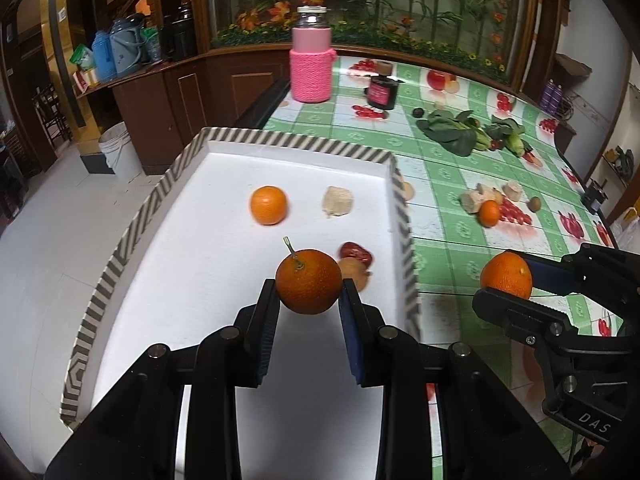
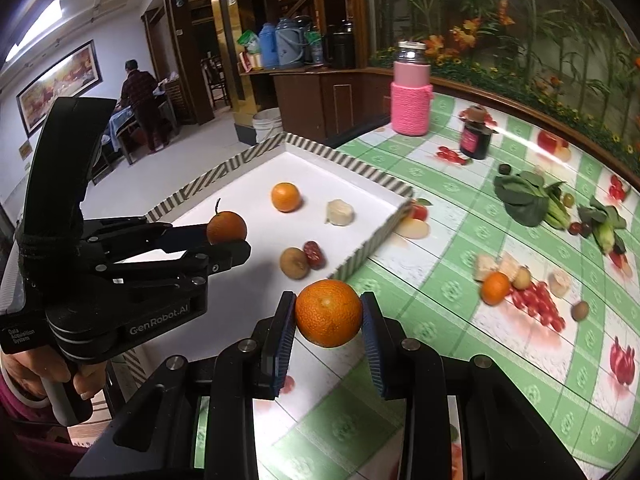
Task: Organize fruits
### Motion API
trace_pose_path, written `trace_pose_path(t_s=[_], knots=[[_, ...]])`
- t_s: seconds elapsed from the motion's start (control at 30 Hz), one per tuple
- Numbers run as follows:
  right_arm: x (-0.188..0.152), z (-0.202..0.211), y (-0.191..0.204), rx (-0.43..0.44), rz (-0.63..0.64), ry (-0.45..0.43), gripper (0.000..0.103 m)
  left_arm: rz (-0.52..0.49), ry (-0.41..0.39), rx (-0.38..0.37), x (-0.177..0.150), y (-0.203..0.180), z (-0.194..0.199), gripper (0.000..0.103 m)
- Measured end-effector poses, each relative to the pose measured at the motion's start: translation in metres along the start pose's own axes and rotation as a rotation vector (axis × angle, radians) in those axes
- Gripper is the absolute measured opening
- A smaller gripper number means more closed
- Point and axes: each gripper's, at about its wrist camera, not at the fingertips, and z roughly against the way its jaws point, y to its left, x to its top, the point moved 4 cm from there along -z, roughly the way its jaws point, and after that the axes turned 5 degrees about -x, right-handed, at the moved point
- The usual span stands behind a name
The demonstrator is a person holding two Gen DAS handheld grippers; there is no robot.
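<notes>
While each gripper clasped an orange, stemmed orange point(image 1: 308, 282) pinched in left gripper point(image 1: 309, 294) above white tray point(image 1: 224, 264), second orange point(image 2: 329, 313) clamped in right gripper point(image 2: 329, 320) over tablecloth point(image 2: 460, 320) beside tray, both angled downward.

My right gripper point(image 2: 329, 312) is clamped on an orange point(image 2: 329, 313), pads pressing both its sides, held above the near rim of the white tray point(image 2: 362, 254) with striped edging. My left gripper point(image 2: 228, 240) reaches in from the left, gripping a stemmed orange point(image 2: 226, 227) over the tray; a hand point(image 2: 86, 384) grasps its handle. In the tray lie a third orange point(image 2: 285, 197), a pale chunk point(image 2: 340, 212), and a brown round fruit point(image 2: 294, 263) touching a red date point(image 2: 314, 255). On the green checked tablecloth point(image 2: 440, 288), right of the tray, sits a small orange point(image 2: 496, 288) among pale pieces.
</notes>
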Motion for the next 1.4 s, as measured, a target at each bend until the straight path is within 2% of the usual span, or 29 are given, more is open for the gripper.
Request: trace_pose_path(t_s=[0.47,0.77,0.9,1.1,1.2,1.4], knots=[[0.014,-0.038,0.032,0.054,0.064,0.048,0.033,0.050,0.051,0.043,-0.001,0.042,-0.017,0.028],[0.013,-0.071,0.050,0.135,0.095,0.121,0.032,0.065,0.085,0.045,0.003,0.051,-0.031,0.028],[0.011,-0.090,0.051,0.131,0.096,0.155,0.032,0.069,0.096,0.048,0.002,0.052,-0.036,0.028],[0.012,-0.096,0.051,0.100,0.114,0.147,0.033,0.072,0.109,0.054,0.002,0.052,-0.040,0.028],[0.011,-0.094,0.052,0.109,0.115,0.139,0.034,0.072,0.123,0.062,0.000,0.052,-0.043,0.028],[0.007,-0.080,0.049,0.115,0.100,0.129,0.047,0.089,0.131,0.073,-0.001,0.054,-0.042,0.030]])
